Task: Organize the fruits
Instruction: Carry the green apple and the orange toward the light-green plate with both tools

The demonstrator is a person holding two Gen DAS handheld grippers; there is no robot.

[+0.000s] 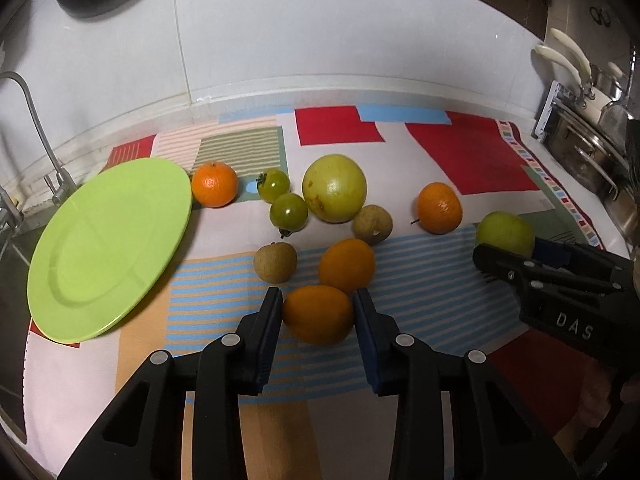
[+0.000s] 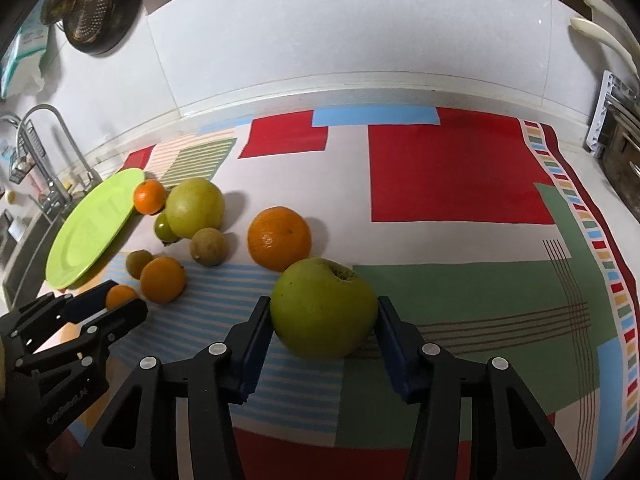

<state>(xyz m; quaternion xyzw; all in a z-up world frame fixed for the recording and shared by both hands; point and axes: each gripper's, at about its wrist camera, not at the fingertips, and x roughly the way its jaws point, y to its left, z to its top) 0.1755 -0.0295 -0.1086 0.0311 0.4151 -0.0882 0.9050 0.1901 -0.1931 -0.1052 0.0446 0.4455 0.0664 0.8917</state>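
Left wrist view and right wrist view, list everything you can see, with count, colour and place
plate: 1, lime green, left end of the cloth by the sink
tangerines: 2, orange, one beside the plate, one further right
small oranges: 2, orange, near middle; the nearer one between the left gripper's pads
green tomatoes: 2, green, middle
large round fruit: 1, yellow-green, middle
small brown fruits: 2, tan, middle
green apple: 1, green, between the right gripper's pads
tablecloth: 1, patchwork red, blue, green
faucet: 1, metal, far left
pots: steel, far right
colander: 1, metal, on the wall
left gripper: black, pads against the orange
right gripper: black, pads against the apple
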